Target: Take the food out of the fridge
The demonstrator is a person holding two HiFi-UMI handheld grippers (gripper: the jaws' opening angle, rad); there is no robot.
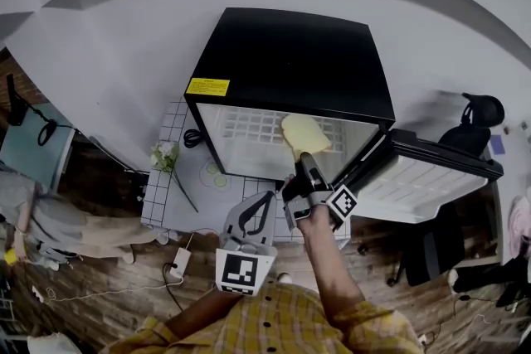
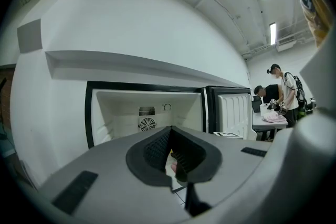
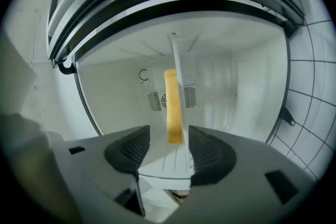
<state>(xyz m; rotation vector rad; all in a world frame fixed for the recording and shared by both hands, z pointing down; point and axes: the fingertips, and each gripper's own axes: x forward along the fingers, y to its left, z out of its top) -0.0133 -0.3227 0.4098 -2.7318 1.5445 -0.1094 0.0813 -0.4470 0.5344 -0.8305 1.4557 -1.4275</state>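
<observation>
Closest in: yellow checked shirt (image 1: 282, 326), then the left claw (image 2: 170, 147), jaws together with nothing between them, hanging back from the black fridge (image 1: 290, 54). The fridge sits on the floor with its door (image 1: 427, 178) swung wide to the right.

The right claw (image 3: 168, 136) is at the fridge mouth, rolled onto its side with jaws spread wide. It holds nothing; the pads are clear of the food.

The food is one flat yellow slice (image 1: 305, 135), lying on the white wire shelf (image 1: 249, 128) inside the fridge, toward the middle-right and near the front. It could be bread or cheese; can't tell which.

Handling, judged:
- Light, thin, probably soft or bendy.
- It could crumple or tear under a hard squeeze, and sag if held by a corner.
- Best hold is the near end, pads on the two flat faces, light pressure.

Orientation:
- It lies flat, with its long axis running back-to-front, angled a bit right toward the opening.
- The near end points at the right claw.
- In the right gripper view it shows edge-on, lined up in the gap between the jaws.
</observation>
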